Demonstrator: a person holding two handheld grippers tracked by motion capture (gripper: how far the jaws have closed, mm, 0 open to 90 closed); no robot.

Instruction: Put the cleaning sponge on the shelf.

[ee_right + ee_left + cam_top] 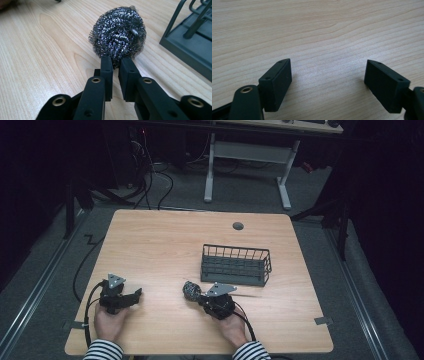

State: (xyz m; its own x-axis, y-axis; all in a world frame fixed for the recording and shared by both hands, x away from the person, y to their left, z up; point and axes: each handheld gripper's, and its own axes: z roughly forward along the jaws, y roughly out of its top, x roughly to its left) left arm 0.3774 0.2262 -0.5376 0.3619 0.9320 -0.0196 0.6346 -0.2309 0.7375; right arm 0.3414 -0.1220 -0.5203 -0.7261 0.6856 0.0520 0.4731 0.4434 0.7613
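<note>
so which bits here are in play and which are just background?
In play, as far as I can judge:
- steel wool scourer, pinched by the right gripper
- wire basket beside it

Idle or background:
- left gripper, open over bare table
- desk frame and floor cables

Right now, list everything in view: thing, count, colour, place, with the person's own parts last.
table: one, light wood, centre of the high view.
wire basket: one, dark grey, right of table centre.
steel wool ball: one, silvery grey, on the table near the basket, pinched at its near edge.
cable hole: one, grey, far side of the tabletop.
second desk: one, white legs, beyond the table.
left gripper: one, black, fingers wide apart over bare wood.
right gripper: one, black, closed on the steel wool ball.
striped sleeves: two, black and white, bottom edge.
</note>
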